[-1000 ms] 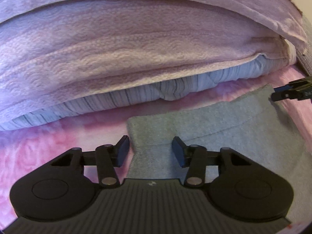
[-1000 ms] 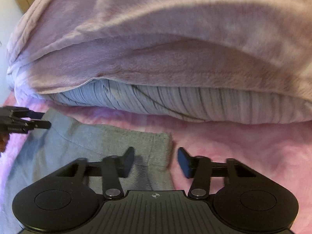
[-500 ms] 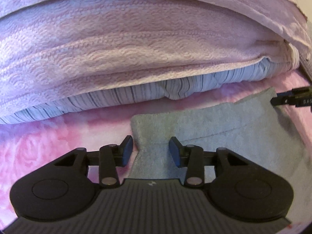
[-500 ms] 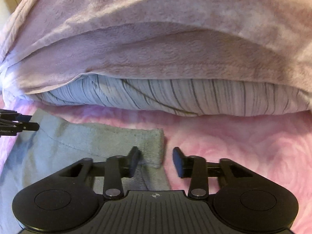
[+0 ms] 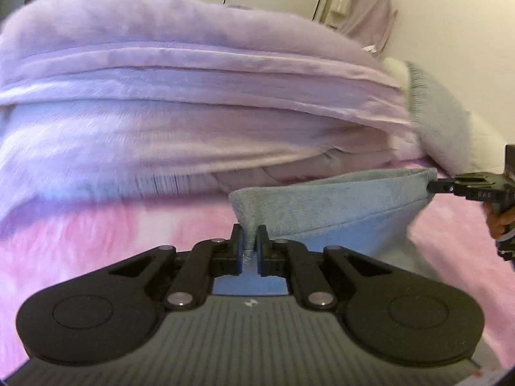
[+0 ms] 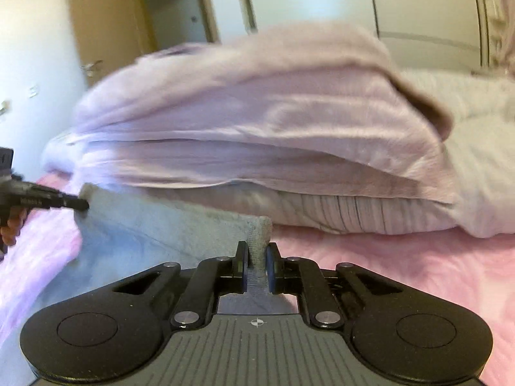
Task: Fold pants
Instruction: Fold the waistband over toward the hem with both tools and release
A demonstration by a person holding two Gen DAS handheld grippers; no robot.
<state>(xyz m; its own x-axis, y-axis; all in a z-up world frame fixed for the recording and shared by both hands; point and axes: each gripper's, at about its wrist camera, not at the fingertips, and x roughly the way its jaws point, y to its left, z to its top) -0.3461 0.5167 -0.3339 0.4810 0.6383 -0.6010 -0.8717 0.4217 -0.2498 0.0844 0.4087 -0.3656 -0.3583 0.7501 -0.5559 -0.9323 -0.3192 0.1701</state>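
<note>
Grey pants point(image 5: 338, 199) lie on a pink bedspread point(image 5: 96, 241), their far edge lifted off the bed. My left gripper point(image 5: 249, 241) is shut on the left corner of that edge, with cloth pinched between its fingers. In the right wrist view my right gripper point(image 6: 256, 257) is shut on the pants' point(image 6: 154, 231) right corner. Each gripper shows at the side of the other's view: the right gripper point(image 5: 434, 186) holds the raised edge at the right, the left gripper point(image 6: 80, 206) at the left. The edge hangs stretched between them.
A thick folded lilac blanket point(image 5: 193, 103) over a striped pillow point(image 6: 354, 212) rises just behind the pants. A grey-and-white cushion point(image 5: 444, 122) lies to the right. Wardrobe doors point(image 6: 322, 0) and a wooden door point(image 6: 106, 25) stand beyond the bed. A hand point(image 6: 13, 225) holds the left gripper.
Both grippers went from open over the pants' corners to shut on them. They have lifted the edge off the bed, and both views now tilt up to show the room.
</note>
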